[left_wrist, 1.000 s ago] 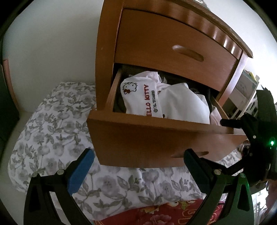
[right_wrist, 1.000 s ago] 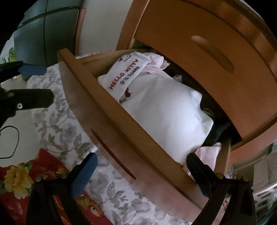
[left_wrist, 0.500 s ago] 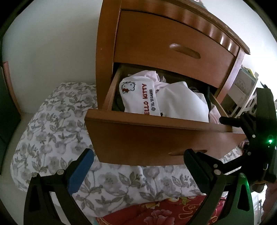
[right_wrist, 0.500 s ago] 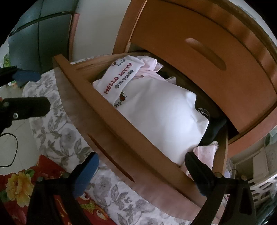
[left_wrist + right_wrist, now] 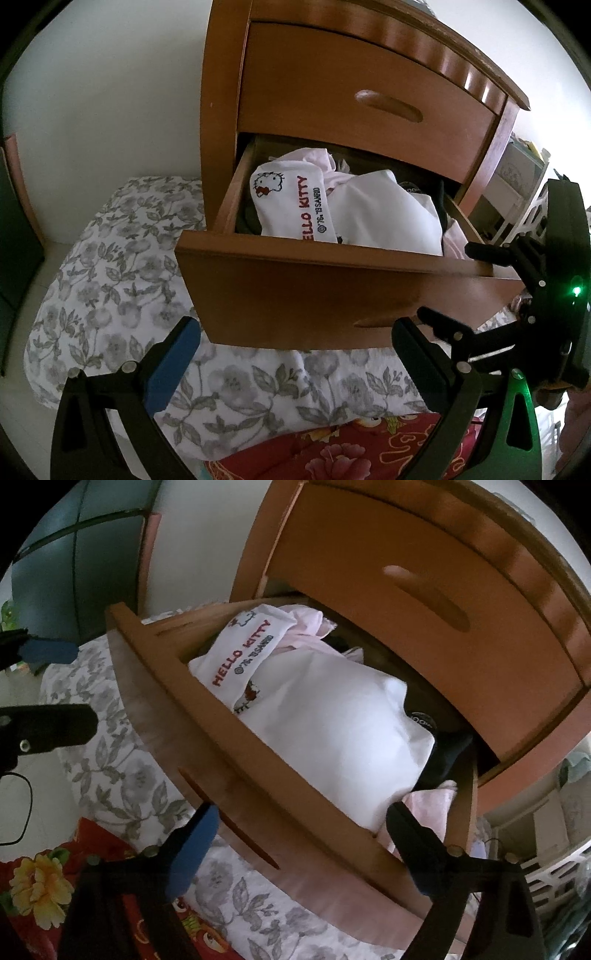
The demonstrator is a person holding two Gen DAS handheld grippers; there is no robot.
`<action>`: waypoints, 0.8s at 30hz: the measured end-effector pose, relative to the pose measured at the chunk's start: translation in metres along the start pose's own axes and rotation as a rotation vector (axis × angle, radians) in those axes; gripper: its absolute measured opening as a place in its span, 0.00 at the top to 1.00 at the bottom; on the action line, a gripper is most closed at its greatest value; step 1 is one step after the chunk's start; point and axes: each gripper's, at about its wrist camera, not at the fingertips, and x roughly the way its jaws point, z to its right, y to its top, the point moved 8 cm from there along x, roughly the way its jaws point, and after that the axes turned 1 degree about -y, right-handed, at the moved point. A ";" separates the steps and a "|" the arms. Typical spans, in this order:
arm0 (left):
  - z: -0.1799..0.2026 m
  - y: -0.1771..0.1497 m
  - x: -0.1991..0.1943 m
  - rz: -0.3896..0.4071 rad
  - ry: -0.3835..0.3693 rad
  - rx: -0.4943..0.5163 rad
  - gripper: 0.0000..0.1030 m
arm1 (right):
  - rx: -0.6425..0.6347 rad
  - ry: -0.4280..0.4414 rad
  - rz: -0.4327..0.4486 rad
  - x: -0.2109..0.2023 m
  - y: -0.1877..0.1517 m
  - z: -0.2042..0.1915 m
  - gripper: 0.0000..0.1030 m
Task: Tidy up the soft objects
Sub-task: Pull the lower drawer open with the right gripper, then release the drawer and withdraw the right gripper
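Lower drawer (image 5: 332, 291) pulled out over bed (image 5: 122, 280), overfilled. White Hello Kitty cloth (image 5: 295, 206) heaped at 12 o'clock, above rim. Left tool (image 5: 295, 354) and right tool (image 5: 303, 834) both spread wide, empty. Risk: pushing shut jams cloth under upper drawer (image 5: 369, 96).

Wooden nightstand (image 5: 369, 92), 2 drawers: upper drawer (image 5: 354, 107) shut, lower drawer (image 5: 332, 291) pulled out. Plain white wall (image 5: 110, 92) behind. Grey floral bedding (image 5: 110, 277) beside and below; red floral blanket (image 5: 332, 454) at near edge. Soft daylight.
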 end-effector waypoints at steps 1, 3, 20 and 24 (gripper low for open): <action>0.000 0.000 0.000 -0.002 0.000 0.000 0.00 | 0.007 -0.003 0.001 -0.001 0.000 0.001 0.14; 0.001 0.000 -0.001 -0.001 0.000 0.003 0.00 | 0.016 0.000 0.002 -0.002 0.000 0.003 0.15; 0.013 0.004 -0.021 0.027 0.005 0.033 0.00 | 0.111 0.025 0.022 -0.018 -0.003 0.017 0.16; 0.017 0.006 -0.024 0.037 -0.005 0.032 0.00 | 0.174 0.002 0.070 -0.044 -0.010 0.029 0.16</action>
